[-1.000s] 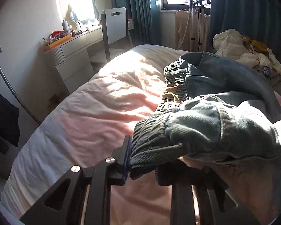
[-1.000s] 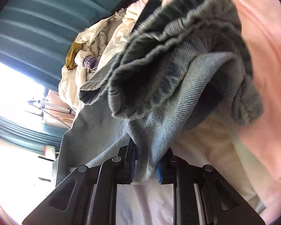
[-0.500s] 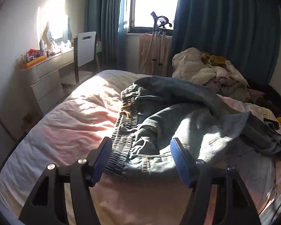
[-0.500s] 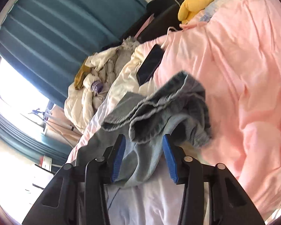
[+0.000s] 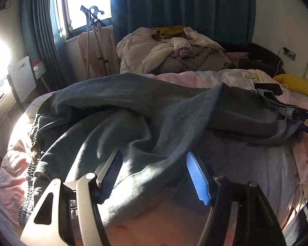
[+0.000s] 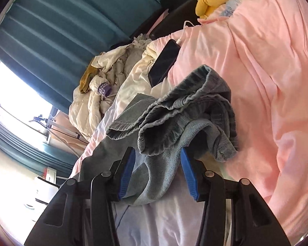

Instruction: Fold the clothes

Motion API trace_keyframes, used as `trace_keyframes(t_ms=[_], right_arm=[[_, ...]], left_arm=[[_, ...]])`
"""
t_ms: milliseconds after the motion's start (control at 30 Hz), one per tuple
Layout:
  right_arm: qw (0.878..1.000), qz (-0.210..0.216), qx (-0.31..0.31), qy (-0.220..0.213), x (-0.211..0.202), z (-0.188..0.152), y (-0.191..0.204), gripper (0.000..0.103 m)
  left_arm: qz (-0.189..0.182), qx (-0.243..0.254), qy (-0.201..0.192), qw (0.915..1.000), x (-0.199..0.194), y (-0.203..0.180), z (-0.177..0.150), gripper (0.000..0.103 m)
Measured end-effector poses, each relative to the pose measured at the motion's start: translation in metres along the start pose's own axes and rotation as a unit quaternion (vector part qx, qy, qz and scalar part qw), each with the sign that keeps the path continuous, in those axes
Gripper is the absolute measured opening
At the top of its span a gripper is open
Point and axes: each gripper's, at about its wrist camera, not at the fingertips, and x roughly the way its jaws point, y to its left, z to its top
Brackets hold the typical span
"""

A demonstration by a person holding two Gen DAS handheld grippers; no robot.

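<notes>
Jeans in faded blue-grey denim lie sprawled across a bed covered with a pink sheet. From the left wrist view, the legs are draped over one another in loose folds, the elastic waistband bunched at the left edge in a patch of sunlight. The left gripper hovers just above the near fabric with its blue-padded jaws spread apart; denim lies between and below them, but the pads press on nothing.

From the right wrist view, the right gripper also has its jaws spread. The crumpled hem end of the jeans sits in a heap just ahead of the fingers, and a strip of denim runs down between the blue pads, resting against the left one without being pinched.

Beyond the jeans, a black phone lies on the sheet with a white charging cable plugged in. A pile of cream and grey laundry sits by dark teal curtains; one garment in it bears a purple patch with white lettering, partly hidden, of which only "AN" can be read. A yellow cushion lies at the far right.
</notes>
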Motion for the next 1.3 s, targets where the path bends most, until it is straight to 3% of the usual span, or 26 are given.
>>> trace_keyframes(t_ms=[167, 267, 433, 500, 600, 1000, 1133, 1300], right_arm=[[1.0, 0.002, -0.016, 0.0, 0.012, -0.002, 0.007, 0.046], [1.0, 0.007, -0.019, 0.001, 0.02, -0.002, 0.008, 0.05], [1.0, 0.0, -0.019, 0.0, 0.031, 0.0, 0.007, 0.05], [1.0, -0.003, -0.012, 0.004, 0.036, 0.001, 0.004, 0.05], [1.0, -0.005, -0.004, 0.008, 0.041, 0.001, 0.0, 0.05], [1.0, -0.001, -0.025, -0.012, 0.025, 0.0, 0.005, 0.05], [0.999, 0.004, -0.024, -0.027, 0.011, 0.001, 0.002, 0.05], [0.999, 0.01, -0.009, -0.038, -0.012, 0.006, -0.004, 0.05]], left_arm=[[-0.012, 0.025, 0.009, 0.9996, 0.038, -0.036, 0.014, 0.066], [0.003, 0.032, 0.017, 0.9993, 0.058, -0.046, 0.016, 0.065], [0.017, 0.019, 0.042, 0.9988, 0.085, -0.043, 0.014, 0.04], [0.02, 0.013, 0.047, 0.9986, 0.09, -0.04, 0.013, 0.019], [0.023, 0.003, 0.05, 0.9985, 0.087, -0.036, 0.012, 0.005], [-0.007, -0.006, -0.023, 0.9997, -0.023, -0.027, -0.006, 0.003], [-0.029, -0.023, -0.025, 0.999, -0.054, -0.017, -0.031, 0.003], [-0.051, -0.085, -0.011, 0.995, -0.071, -0.001, -0.074, 0.003]])
